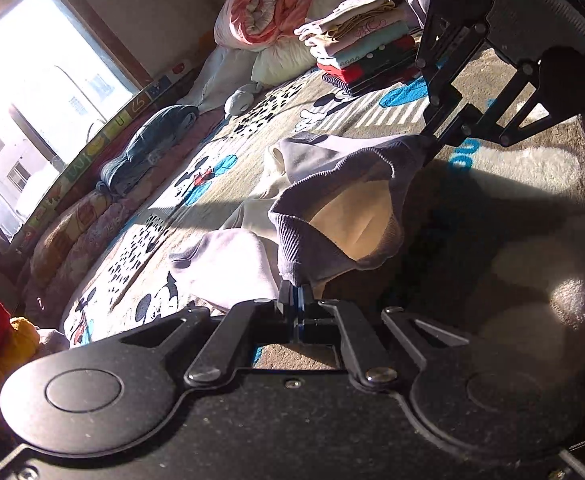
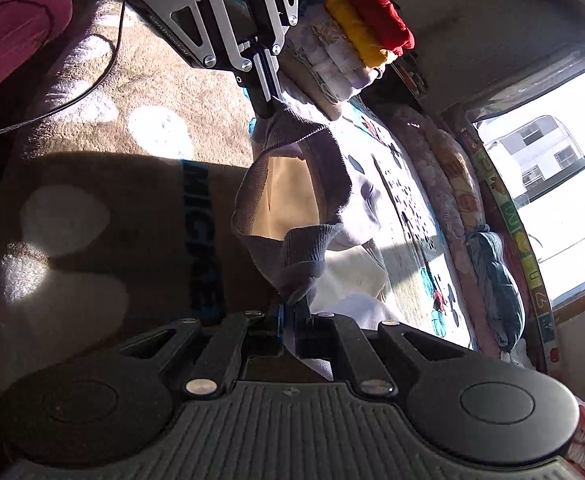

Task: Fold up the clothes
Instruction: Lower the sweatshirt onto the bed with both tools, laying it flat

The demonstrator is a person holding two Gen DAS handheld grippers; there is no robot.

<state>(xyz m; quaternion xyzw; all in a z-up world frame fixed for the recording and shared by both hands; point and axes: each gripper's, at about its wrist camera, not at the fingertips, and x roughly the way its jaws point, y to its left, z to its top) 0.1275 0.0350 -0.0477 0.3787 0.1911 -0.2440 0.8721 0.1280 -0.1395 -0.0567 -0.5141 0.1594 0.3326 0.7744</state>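
both black two-finger grippers are clenched on the ribbed band of one pale lilac-grey fleece garment with a cream lining (image 1: 344,184): the left gripper (image 1: 297,298) pinches one end of the band, the right gripper (image 2: 288,306) the other. the garment hangs between them, band lifted off the beige cartoon-print plush blanket (image 1: 512,184), the rest trailing down onto it.

risks: each pinch looks shallow, only on the rib edge, so a pull apart could slip the band out of one jaw and drop that side. the trailing body is bunched, so laying it down as is would probably fold in creases. swinging it wide could knock the stack of folded clothes (image 1: 366,46) behind. a black cable (image 2: 72,96) lies on the blanket near the right side and could snag.

counts: two grippers, one garment in hand, one folded stack (about seven items, hard to tell at this blur), one rolled dark blue garment (image 1: 148,148) by the window, one red and yellow pile of knitwear (image 2: 372,24), one pink-orange rolled duvet (image 1: 268,0).
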